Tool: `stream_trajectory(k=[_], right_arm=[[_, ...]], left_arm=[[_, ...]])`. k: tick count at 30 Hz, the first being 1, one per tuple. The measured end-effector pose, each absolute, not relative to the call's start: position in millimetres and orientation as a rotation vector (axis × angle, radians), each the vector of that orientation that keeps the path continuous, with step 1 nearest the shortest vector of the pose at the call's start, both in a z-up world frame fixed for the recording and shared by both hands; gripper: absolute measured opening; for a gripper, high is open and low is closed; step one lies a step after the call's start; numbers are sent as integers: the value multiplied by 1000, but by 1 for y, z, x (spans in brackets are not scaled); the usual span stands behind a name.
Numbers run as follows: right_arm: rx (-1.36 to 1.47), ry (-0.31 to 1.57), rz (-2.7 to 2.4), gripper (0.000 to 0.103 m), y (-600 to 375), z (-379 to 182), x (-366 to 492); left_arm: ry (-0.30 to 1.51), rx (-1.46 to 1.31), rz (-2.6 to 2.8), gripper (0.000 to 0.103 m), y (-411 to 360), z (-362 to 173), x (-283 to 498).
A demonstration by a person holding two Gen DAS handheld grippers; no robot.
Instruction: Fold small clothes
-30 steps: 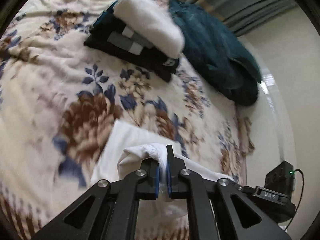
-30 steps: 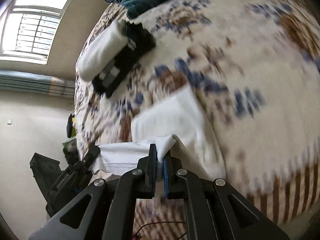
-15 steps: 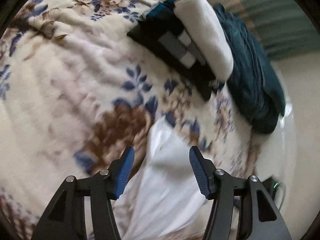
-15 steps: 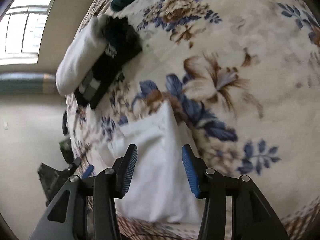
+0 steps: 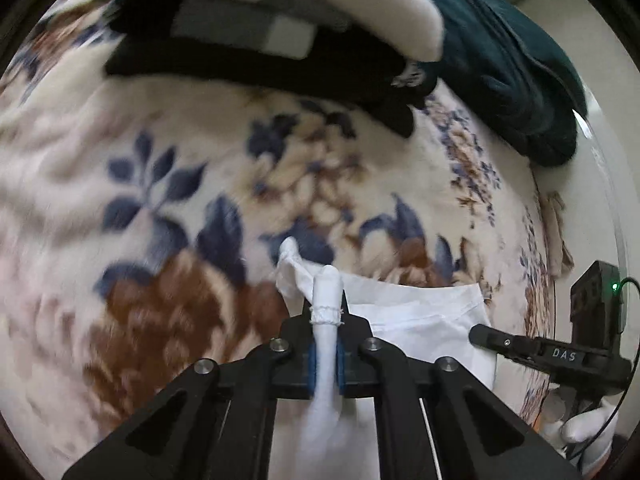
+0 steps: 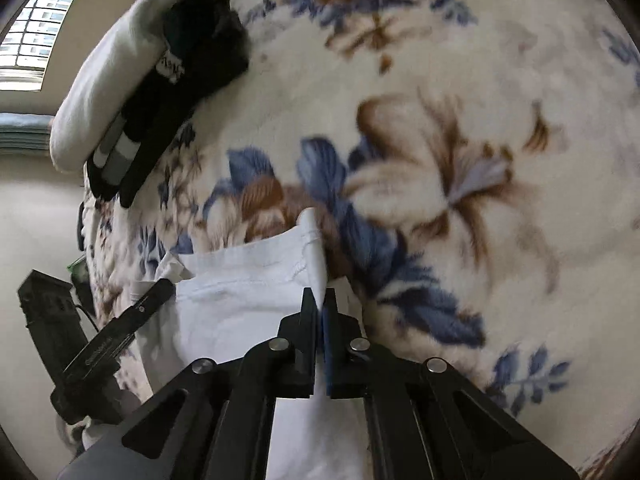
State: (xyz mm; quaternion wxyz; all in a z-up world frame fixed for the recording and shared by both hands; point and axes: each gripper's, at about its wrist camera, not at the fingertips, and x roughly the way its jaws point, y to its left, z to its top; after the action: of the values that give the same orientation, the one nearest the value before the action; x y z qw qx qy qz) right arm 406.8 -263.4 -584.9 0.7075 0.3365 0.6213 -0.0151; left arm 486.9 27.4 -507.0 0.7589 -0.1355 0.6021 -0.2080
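Observation:
A small white garment [image 5: 416,320] lies on the floral blanket [image 5: 168,216], held at two corners. My left gripper [image 5: 326,312] is shut on one bunched corner of it, which sticks up between the fingers. My right gripper [image 6: 319,304] is shut on the other corner of the white garment [image 6: 240,292], just above the blanket [image 6: 440,152]. Each gripper shows in the other's view, at the garment's far side.
A stack of folded clothes, black with grey patches [image 5: 256,52] under a white piece [image 5: 360,0], lies farther up the bed; it also shows in the right wrist view [image 6: 160,92]. A dark teal garment [image 5: 508,60] lies heaped beside it. A window [image 6: 36,36] is at the left.
Half a second ago both grippers were open above the flat white garment. Both have moved forward along it and shut on its far corners, closer to the folded stack.

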Motion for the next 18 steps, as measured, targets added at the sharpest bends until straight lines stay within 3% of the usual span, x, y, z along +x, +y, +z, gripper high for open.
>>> stream_trajectory(k=[7,8,9,11,13,15,16,17,18], right_arm=[[835,1398,-30,6,-278,-587,401],[843,1415,-13,15,-280,-585,396],[856,1415,2,32,-280,-582,390],[900,1405,31,49,-284,-574,369],[922,1440,51,49,-279,-576,356],[964,1483,65,48,-274,-585,341],[987,1481,59,43,-272,-589,335],[1000,1469,62,9,-270,-591,330],[993,1463,48,3,-269,-591,327]], left_arm=[[1458,-430,-461,13,46,-534,519],[1467,-495,-464,23,56,-532,517],[1466,-523,-462,28,63,-528,514],[1446,-579,-479,48,75,-517,500],[1443,-586,-481,53,80,-512,483],[1435,-558,-487,46,76,-511,467],[1418,-535,-481,32,74,-510,462],[1401,-513,-485,3,71,-510,459],[1398,-481,-475,3,69,-511,457]])
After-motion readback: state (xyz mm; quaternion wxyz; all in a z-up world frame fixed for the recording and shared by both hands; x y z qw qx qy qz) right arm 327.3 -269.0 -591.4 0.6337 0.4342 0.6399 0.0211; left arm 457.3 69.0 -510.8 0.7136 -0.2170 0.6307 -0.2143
